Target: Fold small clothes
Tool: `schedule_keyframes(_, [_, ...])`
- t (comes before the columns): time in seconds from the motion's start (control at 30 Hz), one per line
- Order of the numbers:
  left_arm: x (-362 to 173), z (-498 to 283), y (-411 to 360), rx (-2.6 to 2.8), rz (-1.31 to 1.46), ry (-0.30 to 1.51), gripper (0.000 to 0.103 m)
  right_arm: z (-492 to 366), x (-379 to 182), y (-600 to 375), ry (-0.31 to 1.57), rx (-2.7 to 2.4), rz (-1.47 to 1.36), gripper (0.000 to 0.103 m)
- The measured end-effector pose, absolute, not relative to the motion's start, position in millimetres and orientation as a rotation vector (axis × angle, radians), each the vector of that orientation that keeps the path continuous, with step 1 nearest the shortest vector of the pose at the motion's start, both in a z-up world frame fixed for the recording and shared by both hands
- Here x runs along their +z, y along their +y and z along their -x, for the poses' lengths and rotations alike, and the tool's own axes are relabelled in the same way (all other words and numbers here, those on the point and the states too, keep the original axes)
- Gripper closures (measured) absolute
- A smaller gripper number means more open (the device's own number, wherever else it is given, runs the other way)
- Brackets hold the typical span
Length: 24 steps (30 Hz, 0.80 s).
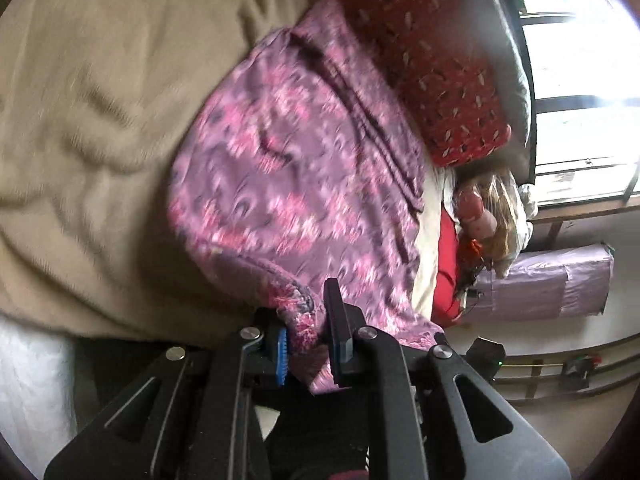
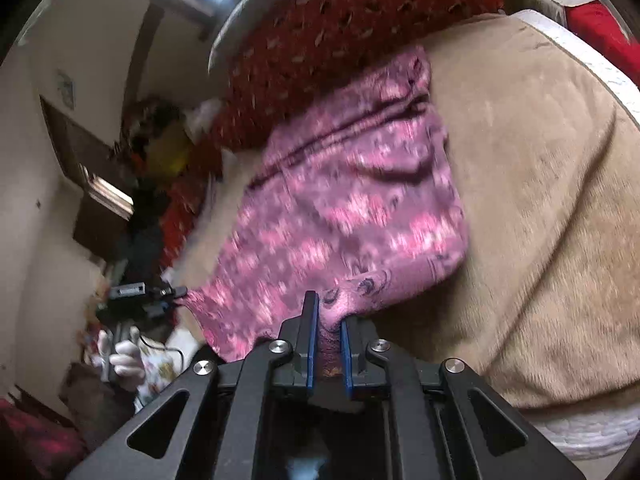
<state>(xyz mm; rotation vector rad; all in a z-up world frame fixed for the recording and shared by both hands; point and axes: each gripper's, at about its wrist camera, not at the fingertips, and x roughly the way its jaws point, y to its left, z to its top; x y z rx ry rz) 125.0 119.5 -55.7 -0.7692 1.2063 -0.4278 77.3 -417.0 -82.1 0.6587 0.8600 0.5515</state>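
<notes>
A small pink and purple patterned garment (image 1: 296, 168) lies stretched over a tan blanket (image 1: 92, 120) on a bed. My left gripper (image 1: 306, 320) is shut on one near corner of the garment. My right gripper (image 2: 330, 316) is shut on the other near corner of the garment (image 2: 352, 200). In the right wrist view the left gripper (image 2: 160, 294) shows at the garment's left corner, held by a gloved hand (image 2: 124, 356). The cloth is pulled taut between the two grippers and is motion-blurred.
A red patterned pillow (image 1: 432, 52) lies against the garment's far edge, with a grey pillow (image 1: 508, 64) behind it. The tan blanket (image 2: 540, 200) covers the bed. A cluttered pile (image 1: 488, 216) and a purple wrapped box (image 1: 552, 284) stand beside the bed near a window (image 1: 580, 92).
</notes>
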Motion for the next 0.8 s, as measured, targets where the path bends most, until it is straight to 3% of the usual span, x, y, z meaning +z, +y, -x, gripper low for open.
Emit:
schedule_keyframes(0.47, [-25.7, -223.2, 130.9, -0.312, 0.779, 1.044, 0.09, -179.3, -66.9, -449.2, 0.75, 0.46, -0.765, 0.094])
schedule_keyframes(0.8, [-11.5, -334.0, 104.8, -0.305, 0.736, 0.983, 0.09, -282.2, -71.7, -458.0, 0.698, 0.425, -0.829, 0.094])
